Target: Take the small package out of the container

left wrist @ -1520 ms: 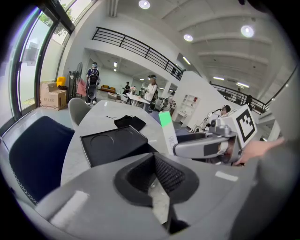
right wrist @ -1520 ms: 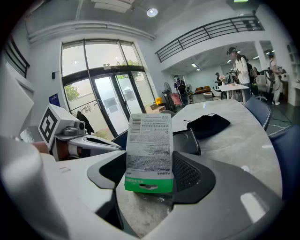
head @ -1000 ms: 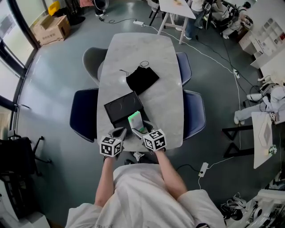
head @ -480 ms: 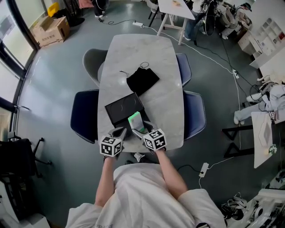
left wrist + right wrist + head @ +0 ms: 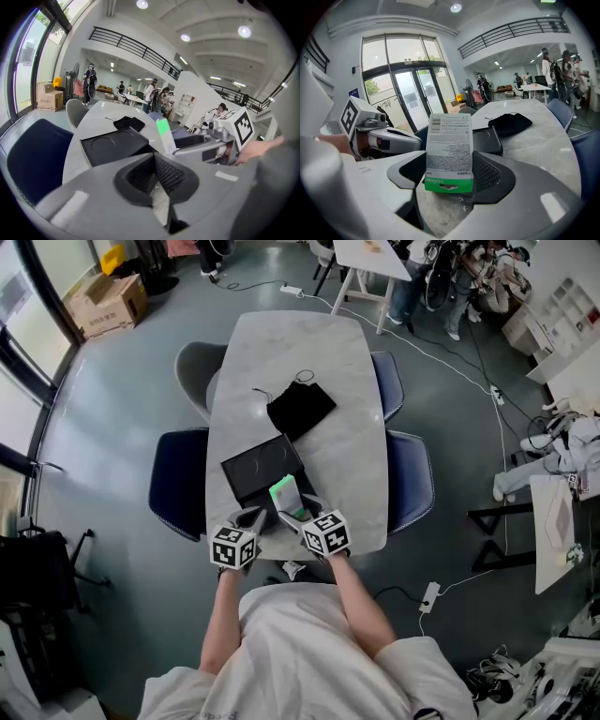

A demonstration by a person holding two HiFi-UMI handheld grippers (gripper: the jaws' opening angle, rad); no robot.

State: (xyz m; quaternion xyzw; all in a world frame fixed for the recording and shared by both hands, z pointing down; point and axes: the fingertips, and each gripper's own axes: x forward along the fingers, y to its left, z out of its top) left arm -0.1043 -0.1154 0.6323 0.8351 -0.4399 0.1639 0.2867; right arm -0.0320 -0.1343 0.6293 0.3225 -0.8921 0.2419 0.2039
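My right hand-held gripper (image 5: pixel 451 183) clamps the small package (image 5: pixel 449 150), apparently already lifted clear of the black container (image 5: pixel 255 465); my left hand-held gripper (image 5: pixel 157 171) is closed and empty.

A pale marble table (image 5: pixel 319 371) stood on a grey floor with a black drawstring pouch (image 5: pixel 300 407) lying near its middle, its cord trailing toward the far end. Around it were a grey chair (image 5: pixel 192 367) and a dark blue chair (image 5: pixel 173 482) on one side and two more blue chairs (image 5: pixel 410 479) on the other. Farther off, a cardboard box (image 5: pixel 105 302) sat by the windows, a white cable (image 5: pixel 441 357) ran across the floor, and a power strip (image 5: pixel 428 596) lay near the table's close end.
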